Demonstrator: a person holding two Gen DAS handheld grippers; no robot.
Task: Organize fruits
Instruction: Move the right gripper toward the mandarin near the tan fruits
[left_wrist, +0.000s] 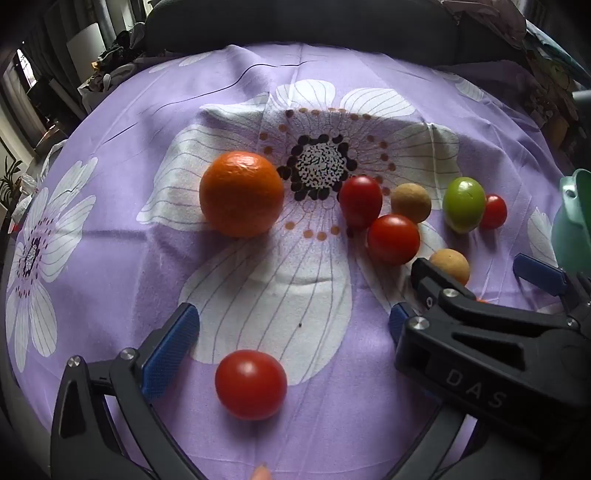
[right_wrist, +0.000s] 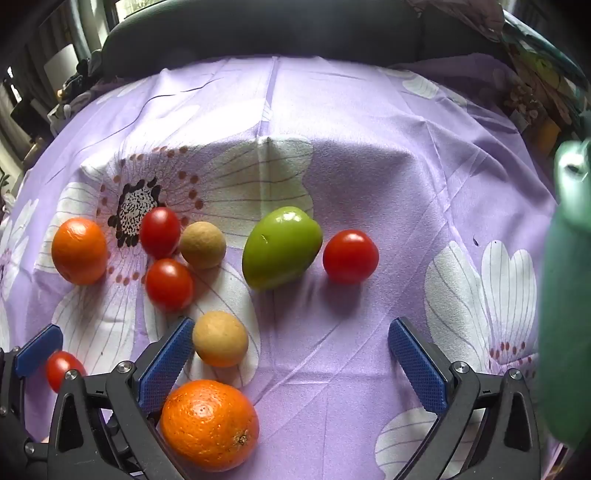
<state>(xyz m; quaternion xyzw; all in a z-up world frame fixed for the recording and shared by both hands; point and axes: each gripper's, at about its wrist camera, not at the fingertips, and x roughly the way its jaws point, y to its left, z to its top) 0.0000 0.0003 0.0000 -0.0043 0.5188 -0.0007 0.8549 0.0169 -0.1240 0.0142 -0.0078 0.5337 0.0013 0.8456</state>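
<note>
I held both grippers, left (left_wrist: 291, 325) and right (right_wrist: 291, 339), spread wide and empty above the scattered fruit (nothing sorted yet), ready to choose.

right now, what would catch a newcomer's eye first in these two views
Loose fruit on the purple flowered cloth: a big green fruit at centre, a red tomato just right of it. A large orange lies nearest, beside the open right gripper. The open left gripper straddles another tomato.
</note>
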